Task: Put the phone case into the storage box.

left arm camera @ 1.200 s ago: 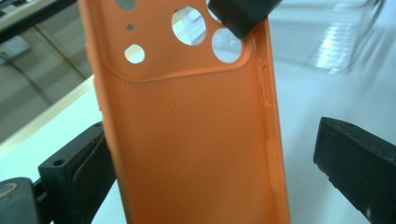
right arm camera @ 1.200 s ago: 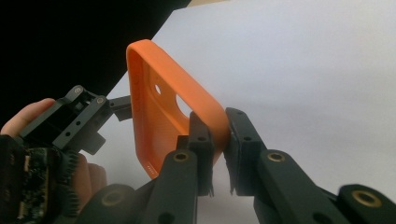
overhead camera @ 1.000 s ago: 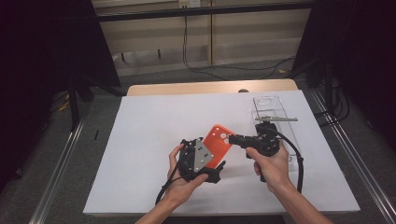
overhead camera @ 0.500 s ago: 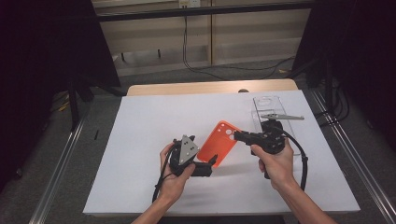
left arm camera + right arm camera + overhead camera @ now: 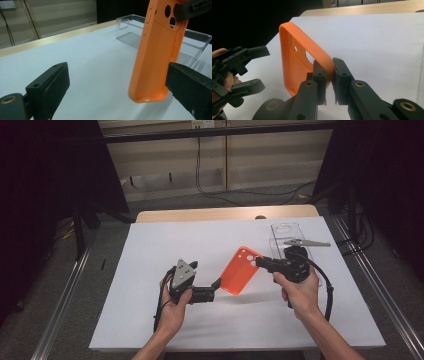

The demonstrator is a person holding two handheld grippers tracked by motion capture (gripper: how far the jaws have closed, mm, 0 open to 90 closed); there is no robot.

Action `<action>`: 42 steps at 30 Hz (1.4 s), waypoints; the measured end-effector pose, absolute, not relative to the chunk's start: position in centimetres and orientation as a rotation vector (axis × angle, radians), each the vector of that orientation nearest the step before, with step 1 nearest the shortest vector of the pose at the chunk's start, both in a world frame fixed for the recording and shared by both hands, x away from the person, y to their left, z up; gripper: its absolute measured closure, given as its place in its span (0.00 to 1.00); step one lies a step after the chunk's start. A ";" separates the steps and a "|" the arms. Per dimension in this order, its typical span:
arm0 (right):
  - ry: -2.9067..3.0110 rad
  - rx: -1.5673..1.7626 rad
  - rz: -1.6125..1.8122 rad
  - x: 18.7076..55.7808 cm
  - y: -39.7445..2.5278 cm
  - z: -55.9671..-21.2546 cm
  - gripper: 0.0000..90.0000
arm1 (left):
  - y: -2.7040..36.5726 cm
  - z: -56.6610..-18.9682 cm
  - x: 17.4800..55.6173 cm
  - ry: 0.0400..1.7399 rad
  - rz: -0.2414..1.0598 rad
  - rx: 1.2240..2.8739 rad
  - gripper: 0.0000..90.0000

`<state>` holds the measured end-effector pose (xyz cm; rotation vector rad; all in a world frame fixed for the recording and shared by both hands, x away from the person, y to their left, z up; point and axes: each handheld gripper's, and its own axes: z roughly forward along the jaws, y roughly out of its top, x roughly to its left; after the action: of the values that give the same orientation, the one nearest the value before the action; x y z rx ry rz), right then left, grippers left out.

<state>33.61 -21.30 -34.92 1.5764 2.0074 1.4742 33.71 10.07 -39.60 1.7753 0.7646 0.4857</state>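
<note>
High view: white worktop (image 5: 150, 270) fills centre of frame. Orange phone case (image 5: 240, 270) held up off the surface, just right of centre, tilted, camera cutouts at its upper end. Right gripper (image 5: 261, 262) comes in from the right and clamps the case's upper right corner; the person's right hand (image 5: 296, 290) wraps its handle. Left gripper (image 5: 216, 286) sits left of centre, its tips at the case's lower left end, jaws spread. Left hand (image 5: 175, 307) grips it from below. Clear plastic tray (image 5: 285, 232) rests at the upper right of the worktop, behind the right gripper.

Left gripper view: two black jaws stand wide apart at lower left and lower right of frame. The orange case hangs upright right of centre, its bottom end above the worktop, close beside the right-hand jaw; contact cannot be made out. A black jaw of the right gripper bites the case at the top right corner. Clear tray lies behind, upper right.

Right gripper view: own jaws at bottom centre pinch the case's rim, one pad inside, one outside. Case extends up and left, inner face towards camera. Left gripper at left edge, jaws parted.
</note>
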 end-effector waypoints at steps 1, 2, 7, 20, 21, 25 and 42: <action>2.004 1.580 1.477 33.6 -21.4 -34.9 0.90 | 10.4 -39.7 33.7 0.772 0.482 1.754 0.06; 2.001 1.582 1.479 33.7 -21.5 -34.9 0.90 | 10.8 -39.7 33.7 0.779 0.478 1.743 0.06; 1.987 1.578 1.480 33.6 -21.8 -34.8 0.90 | 12.7 -39.9 33.9 0.817 0.453 1.694 0.06; 1.959 1.569 1.453 33.6 -23.7 -34.4 0.90 | 18.0 -40.2 33.0 0.878 0.581 1.657 0.04; 1.957 1.563 1.454 33.7 -23.8 -34.3 0.90 | 18.3 -40.2 32.8 0.869 0.588 1.655 0.04; 1.929 1.564 1.442 33.9 -24.4 -33.8 0.90 | 18.9 -40.5 32.3 0.821 0.598 1.641 0.02; 1.872 1.520 1.413 34.7 -26.8 -31.3 0.90 | 21.4 -42.3 30.4 0.835 0.691 1.630 0.02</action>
<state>34.72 -26.82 -31.29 1.5201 1.8721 1.4130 30.42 21.36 -42.25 1.6299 0.8350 0.6909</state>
